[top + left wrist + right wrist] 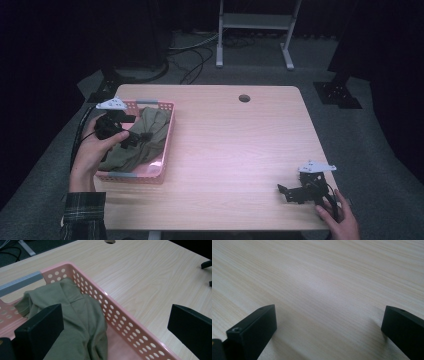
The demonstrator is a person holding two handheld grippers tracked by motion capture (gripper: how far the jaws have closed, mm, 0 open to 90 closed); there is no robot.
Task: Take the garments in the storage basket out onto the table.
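1. We see a crumpled olive-green garment (145, 137) lying in a pink perforated basket (167, 145) at the left of a wooden table (235, 145).
2. Our left gripper (131, 136) hovers over the garment, jaws spread wide, holding nothing.
3. Our right gripper (287, 192) rests near the table's front right corner, jaws wide and empty.
4. We judge the reach is in hand; next, lower the left jaws onto a fold and close.

Olive-green garment (145, 140) lies crumpled inside the pink perforated basket (167, 137).
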